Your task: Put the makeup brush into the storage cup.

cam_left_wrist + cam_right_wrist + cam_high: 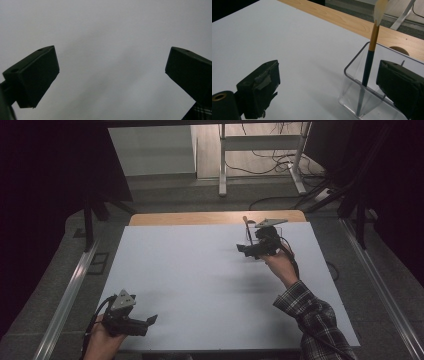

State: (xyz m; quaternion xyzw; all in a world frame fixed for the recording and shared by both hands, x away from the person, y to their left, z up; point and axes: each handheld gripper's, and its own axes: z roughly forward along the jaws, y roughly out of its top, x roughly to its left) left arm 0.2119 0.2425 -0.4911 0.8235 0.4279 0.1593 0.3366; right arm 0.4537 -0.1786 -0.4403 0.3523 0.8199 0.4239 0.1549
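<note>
At the table's near left corner the left gripper (150, 321) idles with jaws wide, holding nothing. Far right, the right gripper (329, 85), jaws wide, flanks the clear container (362, 100) propping 1 paintbrush (369, 62) upright, probably reaching for it.

Both grippers black, blocky two-jaw units. Left gripper (150, 320): grey three-cornered plate on top, black cable trailing. Right gripper (241, 248): same plate, cable. Plaid sleeve (312, 320) behind the right gripper.

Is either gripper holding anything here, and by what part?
Nothing is held. The left gripper and right gripper are open; the brush stands in the clear container.
</note>
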